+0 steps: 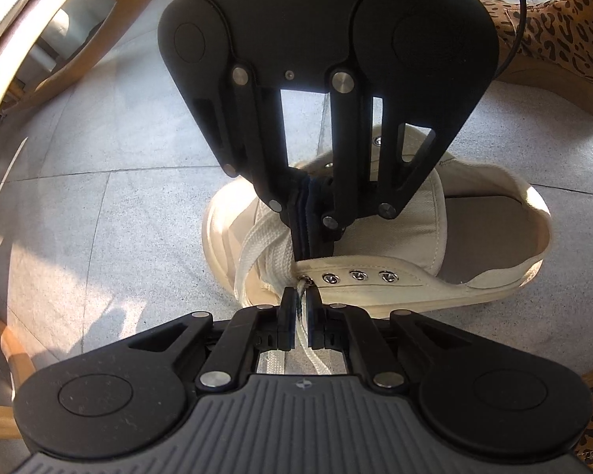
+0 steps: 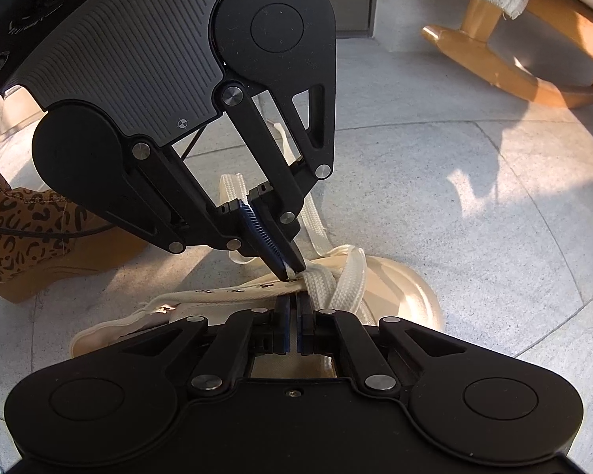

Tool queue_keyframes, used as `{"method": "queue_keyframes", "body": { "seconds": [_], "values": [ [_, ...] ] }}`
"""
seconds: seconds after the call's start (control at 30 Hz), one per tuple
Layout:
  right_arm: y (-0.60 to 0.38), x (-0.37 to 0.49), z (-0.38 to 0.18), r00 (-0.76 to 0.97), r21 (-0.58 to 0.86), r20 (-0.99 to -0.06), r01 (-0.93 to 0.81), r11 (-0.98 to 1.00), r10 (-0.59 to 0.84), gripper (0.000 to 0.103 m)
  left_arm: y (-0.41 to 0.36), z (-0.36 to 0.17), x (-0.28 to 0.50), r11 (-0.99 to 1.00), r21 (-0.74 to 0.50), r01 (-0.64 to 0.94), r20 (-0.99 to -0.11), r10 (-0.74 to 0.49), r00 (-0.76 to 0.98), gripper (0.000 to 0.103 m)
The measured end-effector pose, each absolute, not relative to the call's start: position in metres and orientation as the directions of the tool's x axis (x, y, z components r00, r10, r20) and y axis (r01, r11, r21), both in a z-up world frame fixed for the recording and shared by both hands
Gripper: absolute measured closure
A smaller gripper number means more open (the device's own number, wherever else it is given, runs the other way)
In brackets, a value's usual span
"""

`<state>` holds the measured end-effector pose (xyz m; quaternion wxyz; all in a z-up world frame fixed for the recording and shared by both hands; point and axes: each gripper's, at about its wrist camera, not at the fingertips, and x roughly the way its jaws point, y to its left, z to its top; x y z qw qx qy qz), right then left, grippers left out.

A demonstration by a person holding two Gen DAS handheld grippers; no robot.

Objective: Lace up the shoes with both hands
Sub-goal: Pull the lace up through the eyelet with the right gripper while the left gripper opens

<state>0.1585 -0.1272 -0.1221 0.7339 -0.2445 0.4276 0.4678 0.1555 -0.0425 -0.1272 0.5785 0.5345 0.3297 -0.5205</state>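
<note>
A cream canvas shoe [image 1: 415, 213] lies on its side on the grey stone floor, toe cap [image 2: 399, 288] towards the right in the right wrist view. Its flat cream lace [image 1: 265, 245] crosses the lower eyelets; three metal eyelets [image 1: 355, 275] stand bare. My left gripper [image 1: 301, 296] sits at the first of this row, a lace strand [image 1: 304, 316] running between its fingers, which stand slightly apart. From opposite, my right gripper [image 1: 310, 247] comes down shut onto the eyelet flap. Its tips [image 2: 295, 300] hide whether they pinch anything. The left gripper [image 2: 292, 270] meets the lace [image 2: 348, 276] there.
A leopard-print boot [image 1: 565, 39] with a tan sole stands just behind the shoe, also seen as the boot [image 2: 19, 229] at the left. A wooden rocking chair [image 2: 514, 59] stands farther off. A black cable [image 1: 520, 19] hangs near the right gripper.
</note>
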Motion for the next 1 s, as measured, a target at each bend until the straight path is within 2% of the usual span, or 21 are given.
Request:
{"method": "queue_keyframes", "body": {
  "seconds": [0.13,0.3,0.5,0.63,0.83,1.0],
  "values": [
    [-0.126,0.161,-0.124,0.197,0.05,-0.86,-0.886,0.462,0.47,0.102,-0.04,-0.12,0.153,-0.056,0.246,0.968,-0.942,-0.247,0.225,0.072],
    [-0.131,0.163,-0.116,0.185,0.087,-0.86,-0.865,0.494,0.476,0.102,-0.028,-0.1,0.155,0.113,0.112,0.987,-0.948,-0.285,0.14,0.07],
    [-0.151,0.169,-0.095,0.157,0.185,-0.849,-0.806,0.562,0.505,0.102,-0.021,-0.077,0.151,0.313,-0.157,0.937,-0.913,-0.408,-0.017,0.07],
    [-0.169,0.167,-0.084,0.132,0.229,-0.86,-0.764,0.603,0.493,0.102,-0.031,-0.084,0.135,0.327,-0.104,0.939,-0.925,-0.38,0.03,0.07],
    [-0.197,0.157,-0.051,0.156,0.133,-0.911,-0.764,0.631,0.381,0.102,-0.036,-0.094,0.115,0.301,-0.075,0.951,-0.935,-0.353,0.038,0.07],
    [-0.229,0.159,-0.001,0.236,0.032,-0.93,-0.71,0.704,0.28,0.103,-0.036,-0.092,0.126,0.318,-0.086,0.944,-0.933,-0.359,0.036,0.07]
  ]
}}
